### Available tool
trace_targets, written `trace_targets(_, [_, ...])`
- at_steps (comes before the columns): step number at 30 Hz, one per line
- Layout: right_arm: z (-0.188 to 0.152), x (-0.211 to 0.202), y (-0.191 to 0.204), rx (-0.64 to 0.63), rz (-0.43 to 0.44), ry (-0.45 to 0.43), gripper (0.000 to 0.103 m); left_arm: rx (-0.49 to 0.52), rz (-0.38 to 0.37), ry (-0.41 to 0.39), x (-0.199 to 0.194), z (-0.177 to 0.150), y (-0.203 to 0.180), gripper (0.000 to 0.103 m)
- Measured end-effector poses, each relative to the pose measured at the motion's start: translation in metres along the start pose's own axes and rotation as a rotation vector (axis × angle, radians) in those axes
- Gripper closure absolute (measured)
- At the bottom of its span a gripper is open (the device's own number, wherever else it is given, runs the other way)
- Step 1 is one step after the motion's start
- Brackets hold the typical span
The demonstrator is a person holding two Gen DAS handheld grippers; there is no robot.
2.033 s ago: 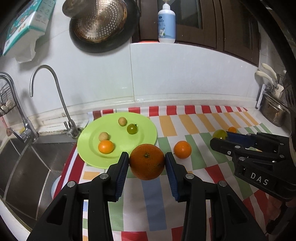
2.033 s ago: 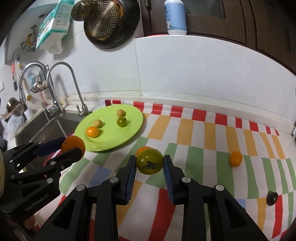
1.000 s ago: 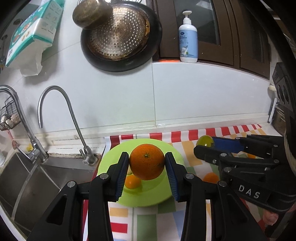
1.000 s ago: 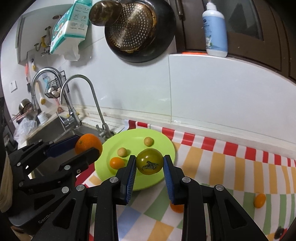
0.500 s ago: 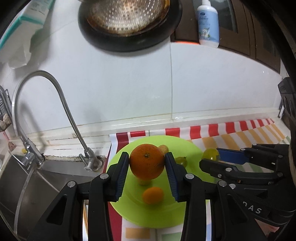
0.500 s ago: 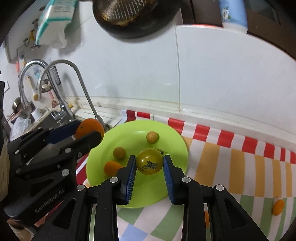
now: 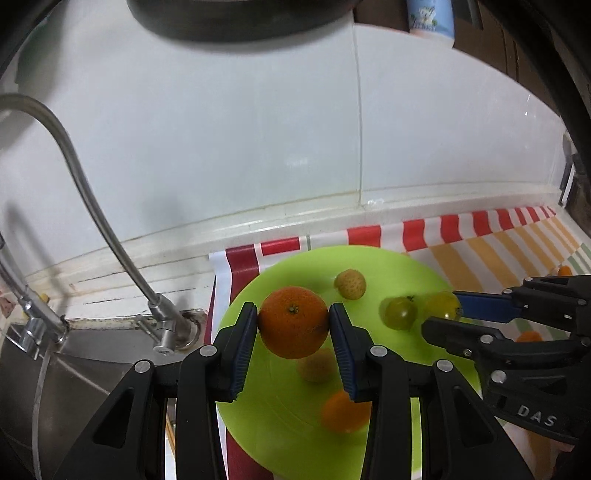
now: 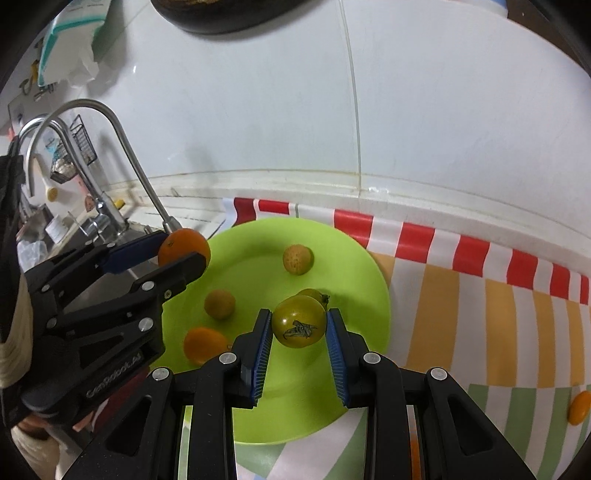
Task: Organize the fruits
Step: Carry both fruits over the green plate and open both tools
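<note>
both grippers lower over plate, pan cropped, fruit blurred

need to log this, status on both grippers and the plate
Left gripper shut on orange. Right gripper shut on green tomato. Both over green plate; four fruits there.

A striped cloth covers the counter, bearing a green plate and a small orange fruit.

One green plate, two green tomatoes, two longans, several oranges.
</note>
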State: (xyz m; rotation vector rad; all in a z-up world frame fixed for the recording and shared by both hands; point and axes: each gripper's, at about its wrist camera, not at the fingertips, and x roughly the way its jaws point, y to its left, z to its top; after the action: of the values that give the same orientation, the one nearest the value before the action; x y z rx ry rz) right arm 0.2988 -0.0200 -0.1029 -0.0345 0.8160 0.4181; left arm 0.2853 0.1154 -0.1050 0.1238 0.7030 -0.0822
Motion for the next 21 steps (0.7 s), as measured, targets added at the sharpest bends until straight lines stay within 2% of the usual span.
trace_targets(10, [-0.004,0.014,-0.002,0.004,0.002,0.041,0.072,0.011,-0.068,0.081,0.03,0.001,0.003,0.063])
trace_targets(18, [-0.003,0.01,-0.002,-0.002,-0.001,0.031,0.071,0.004,-0.08,0.072,0.019,0.004,0.004,0.06])
trace_targets(21, [-0.004,0.003,-0.002,-0.005,0.0,0.018,0.067,0.015,-0.053,0.066,0.008,0.006,0.002,0.06])
